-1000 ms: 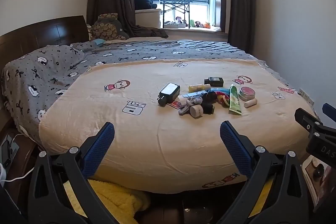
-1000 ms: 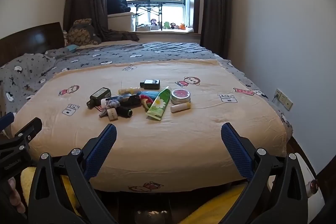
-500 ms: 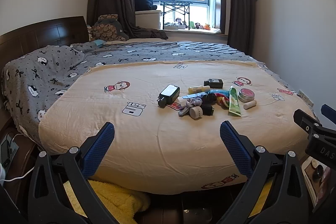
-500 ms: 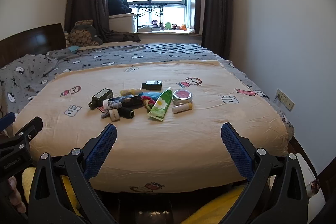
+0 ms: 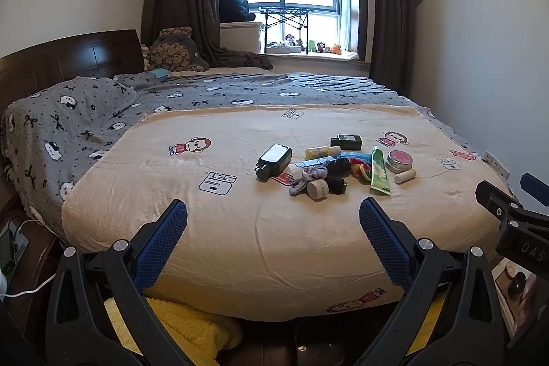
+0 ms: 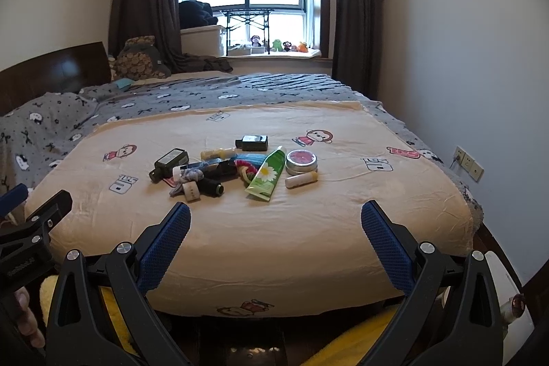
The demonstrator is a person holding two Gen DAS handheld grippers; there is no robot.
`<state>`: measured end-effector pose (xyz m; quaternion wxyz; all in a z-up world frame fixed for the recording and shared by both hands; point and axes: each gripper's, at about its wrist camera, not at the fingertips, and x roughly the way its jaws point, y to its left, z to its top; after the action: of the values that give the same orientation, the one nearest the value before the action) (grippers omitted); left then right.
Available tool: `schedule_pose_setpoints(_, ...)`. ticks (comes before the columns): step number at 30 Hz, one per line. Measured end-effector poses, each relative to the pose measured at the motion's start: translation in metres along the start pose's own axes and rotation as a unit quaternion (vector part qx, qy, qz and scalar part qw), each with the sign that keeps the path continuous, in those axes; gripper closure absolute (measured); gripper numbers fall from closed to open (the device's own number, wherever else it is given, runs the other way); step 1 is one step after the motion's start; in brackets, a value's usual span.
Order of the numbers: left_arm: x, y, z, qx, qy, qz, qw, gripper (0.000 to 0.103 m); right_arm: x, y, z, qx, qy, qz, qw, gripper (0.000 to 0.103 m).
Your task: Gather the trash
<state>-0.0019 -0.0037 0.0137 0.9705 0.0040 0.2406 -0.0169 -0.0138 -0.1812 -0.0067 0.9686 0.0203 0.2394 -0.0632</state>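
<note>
A heap of small items lies mid-bed on the cream sheet: a dark bottle, a green tube, a round tin with a pink lid, a yellow-white stick, a small black bottle and a white roll. In the right wrist view the same green tube, tin and dark bottle show. My left gripper is open before the bed's near edge, empty. My right gripper is also open and empty, short of the heap.
A grey patterned blanket covers the bed's left and far side, against a dark headboard. A wall with a socket runs along the right. Yellow fabric lies below the bed edge. A hand holds the left tool.
Both views have shifted slightly, so the heap sits a touch nearer the frame centre. Neither gripper has changed its opening.
</note>
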Motion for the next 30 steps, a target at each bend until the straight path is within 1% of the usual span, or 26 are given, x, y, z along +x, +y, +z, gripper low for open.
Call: schedule_pose_setpoints(30,0.0002,0.0011,0.0032,0.003,-0.004,-0.004,1.0,0.008,-0.0004,-0.0009,0.004,0.001,-0.002,0.001,1.0,0.003)
